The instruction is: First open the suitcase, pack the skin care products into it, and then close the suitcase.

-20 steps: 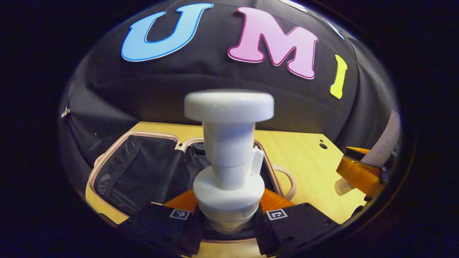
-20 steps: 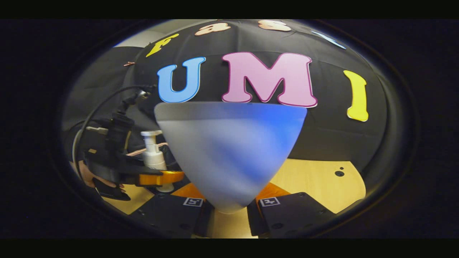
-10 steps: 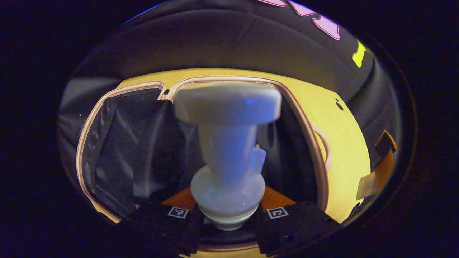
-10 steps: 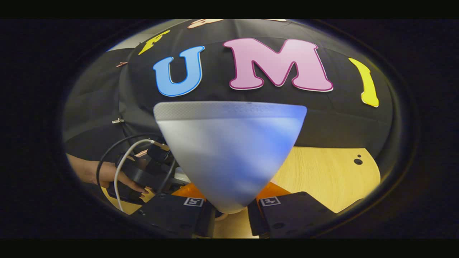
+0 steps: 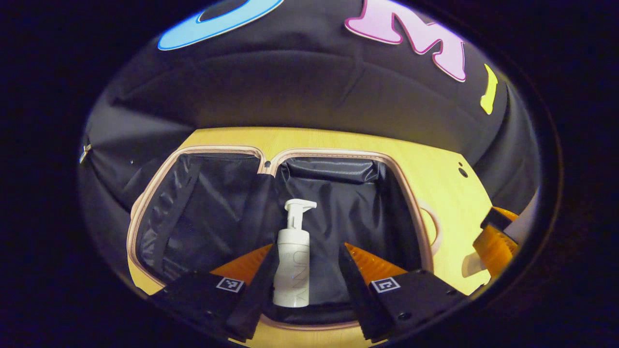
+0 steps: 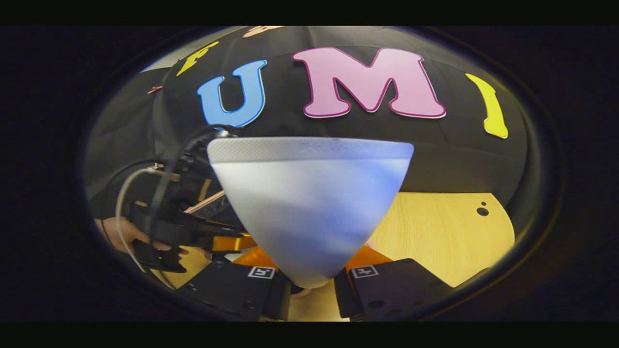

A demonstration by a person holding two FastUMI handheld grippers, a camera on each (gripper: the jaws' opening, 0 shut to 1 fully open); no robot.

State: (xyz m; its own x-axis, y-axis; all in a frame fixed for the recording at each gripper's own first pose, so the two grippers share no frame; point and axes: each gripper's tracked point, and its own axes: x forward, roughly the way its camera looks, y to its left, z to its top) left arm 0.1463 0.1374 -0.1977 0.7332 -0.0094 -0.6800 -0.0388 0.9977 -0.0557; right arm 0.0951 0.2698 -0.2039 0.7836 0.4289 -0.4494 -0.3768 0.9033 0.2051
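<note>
1. Left gripper view: suitcase (image 5: pixel 159 212) lies open flat on the wooden table (image 5: pixel 435 193), both halves lined in dark fabric, pale pink rim all round.
2. White pump bottle (image 5: pixel 291 263) lies in the suitcase half toward 3 o'clock, pump head pointing to 12 o'clock, base toward 6 o'clock near the rim.
3. Left gripper (image 5: pixel 307 270) hovers over that half. Fingers spread wide, one on each side of the bottle with a gap at both sides; nothing held.
4. At 3 to 4 o'clock in the left gripper view, over the table edge, part of the other gripper shows, blurred.
5. Right gripper view: right gripper (image 6: pixel 312 285) has its fingers closed in on the narrow end of a white tube (image 6: pixel 309 203), which stands up along the fingers, its wide crimped end toward 12 o'clock. Both fingers press on it.
6. Tube is held above the bare table (image 6: pixel 445 232), off to the 3 o'clock side of the suitcase.
7. At 9 o'clock in the right gripper view: a hand (image 6: pixel 121 234) holding the left gripper (image 6: pixel 232 241), cables trailing from it, over the suitcase rim (image 6: pixel 205 203).
</note>
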